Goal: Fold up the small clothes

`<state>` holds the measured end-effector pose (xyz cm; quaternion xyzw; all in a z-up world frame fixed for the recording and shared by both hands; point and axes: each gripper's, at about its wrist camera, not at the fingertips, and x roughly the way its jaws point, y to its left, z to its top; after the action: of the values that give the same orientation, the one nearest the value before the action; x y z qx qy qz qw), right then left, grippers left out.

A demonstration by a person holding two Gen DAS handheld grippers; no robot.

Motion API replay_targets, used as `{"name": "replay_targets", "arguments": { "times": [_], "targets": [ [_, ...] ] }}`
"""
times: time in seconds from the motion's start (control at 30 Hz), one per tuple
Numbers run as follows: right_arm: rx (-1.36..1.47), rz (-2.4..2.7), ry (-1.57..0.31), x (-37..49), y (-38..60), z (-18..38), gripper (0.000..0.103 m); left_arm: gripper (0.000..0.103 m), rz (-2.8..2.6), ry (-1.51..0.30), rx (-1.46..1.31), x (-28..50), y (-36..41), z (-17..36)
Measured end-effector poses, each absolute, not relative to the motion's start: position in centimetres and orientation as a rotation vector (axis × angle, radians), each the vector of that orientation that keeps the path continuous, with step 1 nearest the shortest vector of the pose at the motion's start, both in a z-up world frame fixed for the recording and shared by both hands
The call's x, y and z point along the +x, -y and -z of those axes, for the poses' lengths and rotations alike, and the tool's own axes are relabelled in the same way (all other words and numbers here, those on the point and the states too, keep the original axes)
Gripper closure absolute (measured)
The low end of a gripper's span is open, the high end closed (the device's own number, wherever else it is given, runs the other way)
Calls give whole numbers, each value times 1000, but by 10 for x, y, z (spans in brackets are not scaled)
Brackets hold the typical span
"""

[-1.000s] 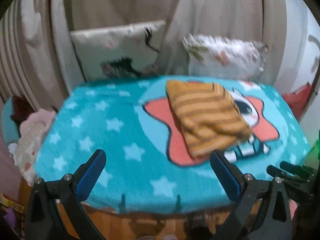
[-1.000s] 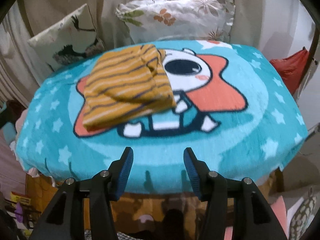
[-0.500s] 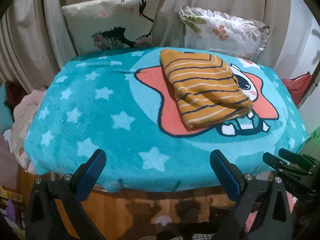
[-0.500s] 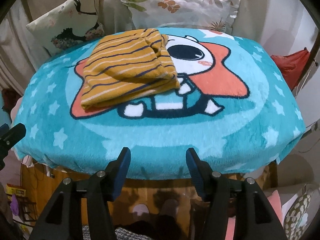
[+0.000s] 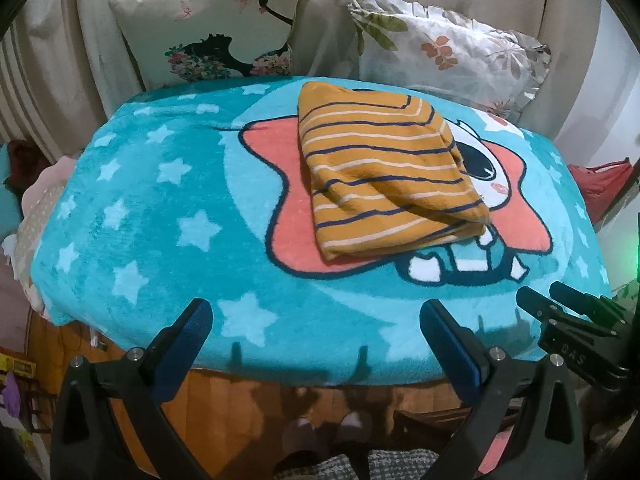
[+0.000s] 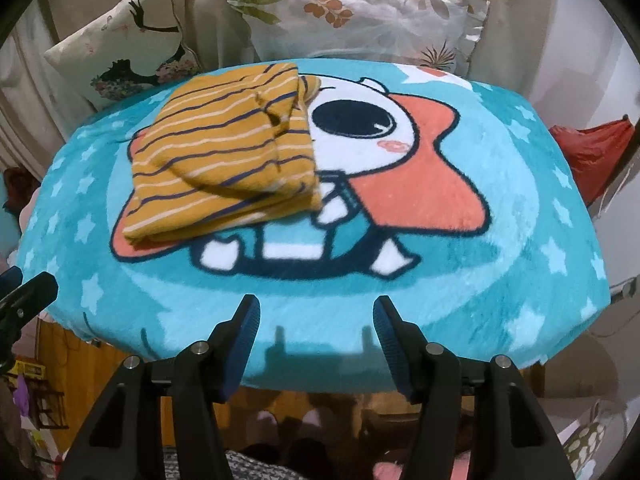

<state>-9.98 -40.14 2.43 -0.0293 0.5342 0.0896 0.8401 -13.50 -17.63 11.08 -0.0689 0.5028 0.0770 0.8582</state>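
Note:
A folded mustard garment with navy and white stripes [image 5: 384,172] lies on the teal cartoon blanket [image 5: 132,216] that covers the table; it also shows in the right wrist view [image 6: 228,156]. My left gripper [image 5: 316,320] is open and empty, held back at the table's near edge, well short of the garment. My right gripper [image 6: 316,314] is open and empty, also at the near edge; its black body shows at the right of the left wrist view [image 5: 576,320]. Neither gripper touches the cloth.
Two cushions lean against the curtain behind the table: one with a black silhouette print [image 5: 208,20] and one with leaves [image 5: 448,48]. A red bag [image 6: 592,152] sits off the right side. Soft items [image 5: 36,208] lie off the left edge. The wooden table front [image 5: 248,404] is below.
Both grippers have drawn back and down from the table, so the near edge and wooden front show more. The folded garment has not moved. The right gripper has opened a little wider.

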Motion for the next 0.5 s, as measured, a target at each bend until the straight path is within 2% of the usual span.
{"name": "replay_targets", "arguments": {
  "times": [0.5],
  "targets": [
    [-143, -261, -1120, -66, 397, -15, 38, 0, -229, -1096, -171, -114, 183, -98]
  ]
}}
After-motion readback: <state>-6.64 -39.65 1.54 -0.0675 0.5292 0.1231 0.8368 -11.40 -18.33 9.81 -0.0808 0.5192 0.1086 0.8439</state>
